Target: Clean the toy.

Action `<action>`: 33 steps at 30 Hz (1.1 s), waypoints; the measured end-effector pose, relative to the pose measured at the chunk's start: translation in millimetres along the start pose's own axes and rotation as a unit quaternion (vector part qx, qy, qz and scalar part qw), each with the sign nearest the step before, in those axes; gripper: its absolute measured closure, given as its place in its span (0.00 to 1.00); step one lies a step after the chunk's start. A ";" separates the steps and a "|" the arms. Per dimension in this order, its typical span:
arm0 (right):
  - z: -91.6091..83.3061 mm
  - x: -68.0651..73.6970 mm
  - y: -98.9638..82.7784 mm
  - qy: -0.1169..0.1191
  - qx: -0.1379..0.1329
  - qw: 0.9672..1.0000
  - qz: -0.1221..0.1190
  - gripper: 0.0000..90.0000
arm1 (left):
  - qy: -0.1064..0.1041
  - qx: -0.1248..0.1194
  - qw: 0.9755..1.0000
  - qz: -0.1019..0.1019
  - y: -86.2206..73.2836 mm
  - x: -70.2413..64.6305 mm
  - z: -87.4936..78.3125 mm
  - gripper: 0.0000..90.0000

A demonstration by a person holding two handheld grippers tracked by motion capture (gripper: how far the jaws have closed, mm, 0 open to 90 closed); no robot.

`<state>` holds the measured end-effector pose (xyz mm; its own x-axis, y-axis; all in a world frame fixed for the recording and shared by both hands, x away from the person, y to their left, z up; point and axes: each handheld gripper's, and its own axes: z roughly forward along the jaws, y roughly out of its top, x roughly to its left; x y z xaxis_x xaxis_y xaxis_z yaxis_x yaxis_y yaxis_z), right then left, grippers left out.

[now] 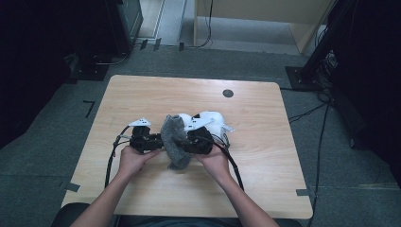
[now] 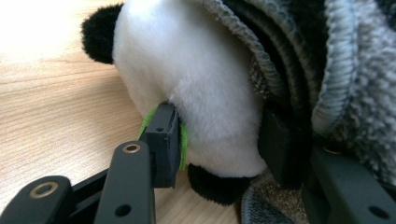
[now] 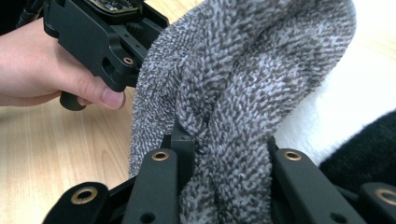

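Observation:
A white and black plush panda (image 1: 213, 121) lies at the middle of the wooden table (image 1: 142, 94), partly covered by a grey knitted cloth (image 1: 174, 139). My left gripper (image 1: 160, 141) comes in from the left and is shut on the panda's white body (image 2: 205, 79). One of its pads (image 2: 163, 135) presses a green strip against the fur. The grey cloth (image 2: 355, 70) hangs over the panda's right side. My right gripper (image 1: 190, 142) faces the left one and is shut on a bunched fold of the grey cloth (image 3: 233, 84). The left gripper's body (image 3: 107, 37) sits close behind that fold.
A round black cap (image 1: 228, 93) is set into the table near its far edge. Cables (image 1: 112, 158) trail from both grippers toward the front edge. Dark stands and wires (image 1: 326, 66) crowd the floor at the right.

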<state>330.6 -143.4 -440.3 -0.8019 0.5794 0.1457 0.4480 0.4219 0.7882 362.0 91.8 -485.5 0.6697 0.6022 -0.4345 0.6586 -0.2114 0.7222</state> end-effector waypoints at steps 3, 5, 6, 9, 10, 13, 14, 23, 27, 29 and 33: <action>-1.9 -4.1 -1.0 -0.003 0.001 1.000 0.002 0.80 | 0.001 -0.001 1.000 0.002 0.4 -1.4 1.8 0.59; -5.6 -4.3 -0.8 -0.014 0.005 1.000 -0.004 0.80 | 0.002 0.001 1.000 0.006 0.5 -2.2 2.4 0.59; -7.7 -5.0 -0.9 -0.018 0.006 1.000 -0.005 0.80 | 0.002 0.001 1.000 0.006 0.5 -2.0 2.5 0.59; -15.6 -8.3 -1.2 -0.033 0.010 0.999 -0.003 0.79 | 0.001 0.002 1.000 0.006 1.0 -1.5 2.5 0.59; -18.6 -10.0 -1.4 -0.039 0.010 0.999 -0.003 0.79 | 0.002 0.002 1.000 0.006 1.3 -1.5 2.5 0.59; -28.9 -17.2 -2.6 -0.053 0.004 0.999 0.003 0.79 | 0.001 0.003 1.000 0.006 1.9 -1.4 2.7 0.60; -32.5 -19.7 -3.0 -0.057 0.001 0.998 0.009 0.79 | 0.001 0.003 1.000 0.006 2.1 -1.2 2.7 0.60; -62.9 -40.5 -7.4 -0.077 -0.020 0.996 0.034 0.78 | -0.002 0.002 1.000 0.006 4.1 -0.1 1.9 0.61; -74.8 -48.2 -10.6 -0.086 -0.028 0.995 0.044 0.78 | -0.003 0.002 1.000 0.004 5.3 0.5 2.1 0.61; -80.3 -51.7 -12.4 -0.091 -0.032 0.994 0.050 0.77 | -0.003 0.002 1.000 0.004 5.9 0.7 2.6 0.61; -91.7 -59.2 -16.3 -0.101 -0.037 0.992 0.063 0.77 | -0.003 0.003 1.000 0.004 7.1 1.1 3.1 0.61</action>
<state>334.5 -248.6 -407.0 -0.6422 0.7557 0.1281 0.5030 0.2894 0.8144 368.4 88.6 -482.5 0.6768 0.5960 -0.4320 0.6556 -0.2212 0.7219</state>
